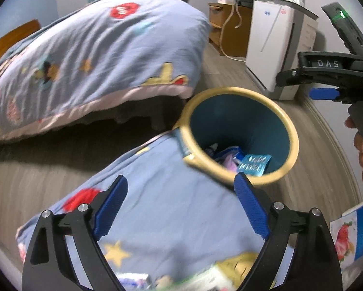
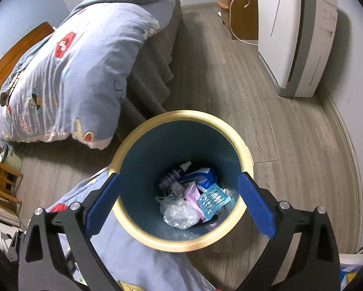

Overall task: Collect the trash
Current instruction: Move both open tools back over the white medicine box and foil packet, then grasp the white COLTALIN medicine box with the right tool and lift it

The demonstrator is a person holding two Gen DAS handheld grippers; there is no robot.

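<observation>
At the far left, a wooden headboard (image 2: 16,55) and a bed heaped with a blue cartoon quilt (image 1: 91,55) are seen, with more of the same quilt spread under the left gripper (image 1: 181,203), whose jaws are held wide apart with nothing between them. Blurred wrappers (image 1: 133,282) are glimpsed on the quilt at the bottom edge of the left wrist view; what they are cannot be told. Further right, the yellow-rimmed bin (image 2: 181,243) is stood on the wood floor (image 2: 290,145), just beside the quilt's edge. Trash is already lying at its bottom: a clear plastic bag (image 2: 180,214), a light blue blister pack (image 2: 213,201), a pink packet (image 2: 192,194) and a small spray bottle (image 2: 174,173). The right gripper (image 2: 181,206) is hung directly over the bin's mouth, its jaws spread wide and empty, so a drop is judged to be complete. To the right, a white appliance (image 2: 300,36) is stood against the wall, and a strawberry-printed packet (image 1: 351,237) is seen at the left view's right edge, probably still to be collected. From here, the bin could be knocked or tipped if its rim is clipped by either gripper, and quilt fabric could be pinched along with the next wrapper, since the remaining pieces appear to lie on soft, folded cloth.
</observation>
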